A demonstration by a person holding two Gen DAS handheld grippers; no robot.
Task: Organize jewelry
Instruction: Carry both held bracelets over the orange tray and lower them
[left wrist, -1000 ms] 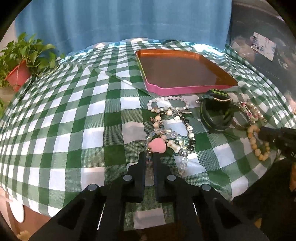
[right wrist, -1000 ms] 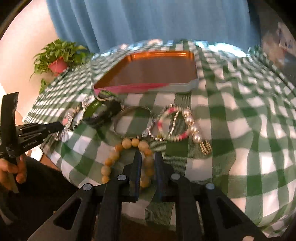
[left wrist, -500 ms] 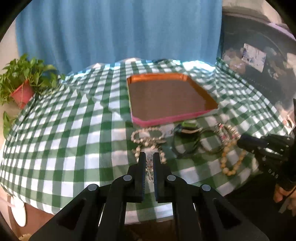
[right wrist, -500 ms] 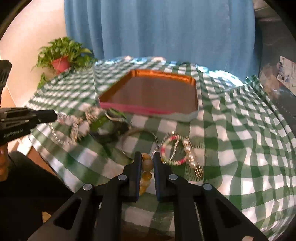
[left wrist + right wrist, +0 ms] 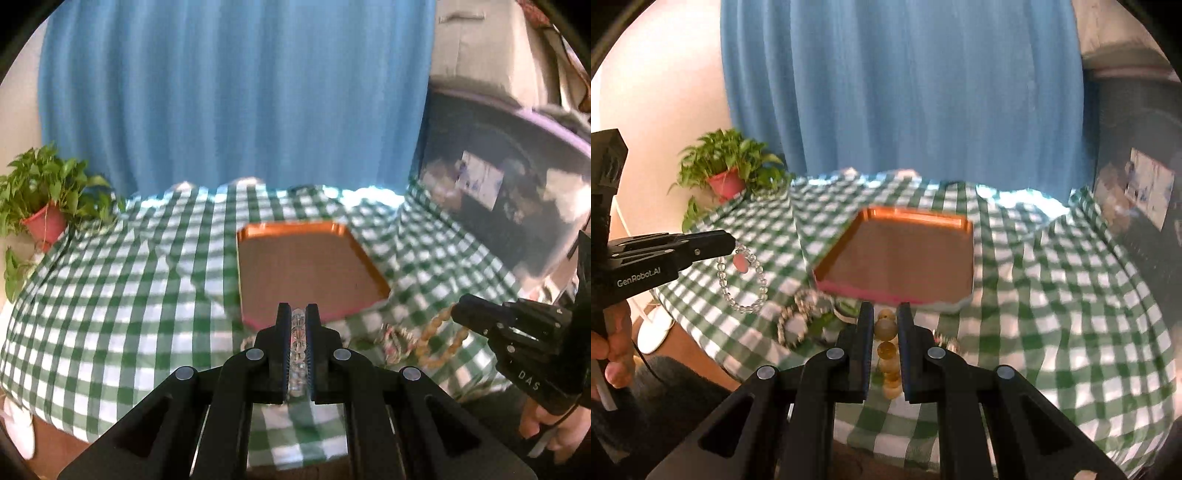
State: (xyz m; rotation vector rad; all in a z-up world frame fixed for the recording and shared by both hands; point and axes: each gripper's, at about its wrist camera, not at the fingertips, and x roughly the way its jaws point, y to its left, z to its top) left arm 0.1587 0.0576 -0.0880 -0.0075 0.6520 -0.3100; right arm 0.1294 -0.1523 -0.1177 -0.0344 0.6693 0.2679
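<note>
My left gripper (image 5: 297,311) is shut on a clear glass-bead bracelet (image 5: 297,336), raised above the checked cloth. In the right wrist view that bracelet (image 5: 742,284) hangs as a loop with a pink heart charm from the left gripper (image 5: 728,242). My right gripper (image 5: 885,311) is shut on a tan wooden-bead bracelet (image 5: 886,328), which dangles from the right gripper (image 5: 461,313) as a bead string (image 5: 439,341) in the left wrist view. An orange tray with a pink rim (image 5: 258,321) (image 5: 857,288) lies beyond both grippers with nothing in it.
More jewelry stays on the cloth in front of the tray: a pearl bracelet (image 5: 798,317), a dark green band (image 5: 827,326) and a blurred heap (image 5: 393,339). A potted plant (image 5: 726,177) stands far left. A blue curtain hangs behind; a dark cabinet (image 5: 498,206) is at right.
Both grippers have risen from the cloth. The clear bracelet and the wooden bracelet have come up off the table with them, and the table now looks farther away.
</note>
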